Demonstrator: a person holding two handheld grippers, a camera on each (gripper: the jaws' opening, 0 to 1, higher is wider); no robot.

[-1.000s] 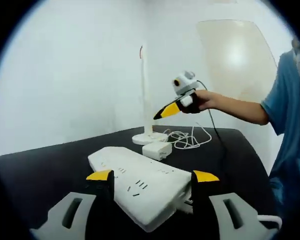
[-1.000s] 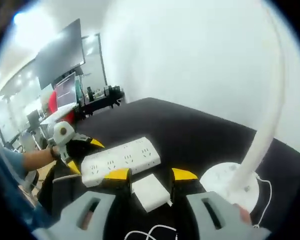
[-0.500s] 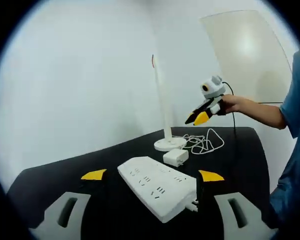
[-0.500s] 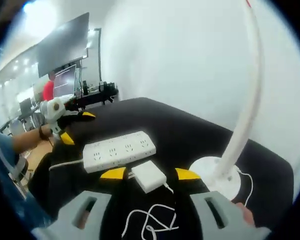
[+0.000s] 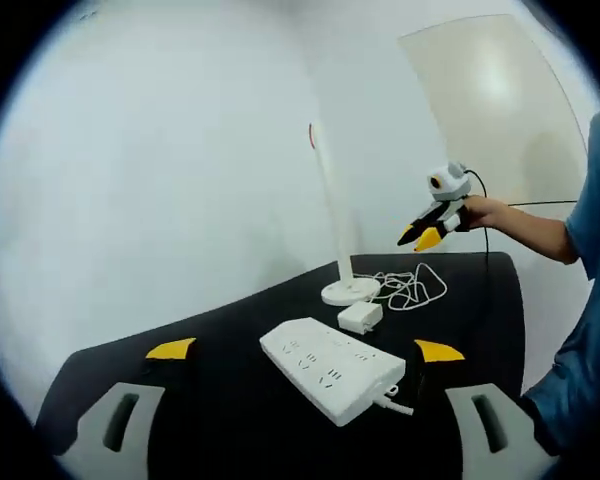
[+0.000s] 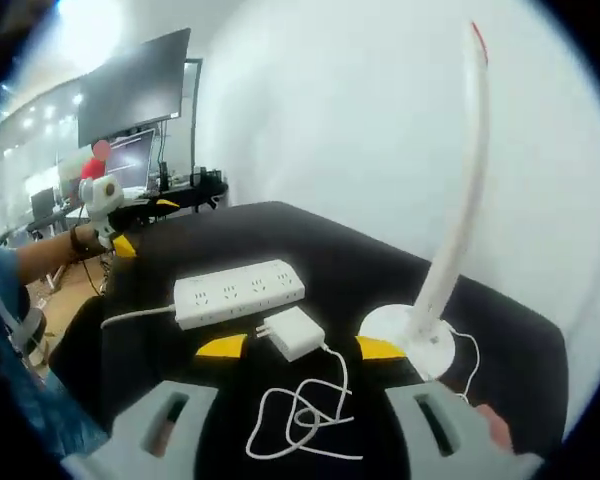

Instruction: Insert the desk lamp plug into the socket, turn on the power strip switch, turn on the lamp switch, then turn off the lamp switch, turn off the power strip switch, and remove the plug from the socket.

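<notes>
Where cord coils — distant monitor.

The left gripper has drawn back from the power strip: a second ago its jaws straddled the strip, and now the strip lies ahead of them, well apart. Its jaws now stand wider apart. The right gripper has also pulled back and risen from the plug adapter, bringing the loose coiled cord into the right gripper view between its jaws.
</notes>
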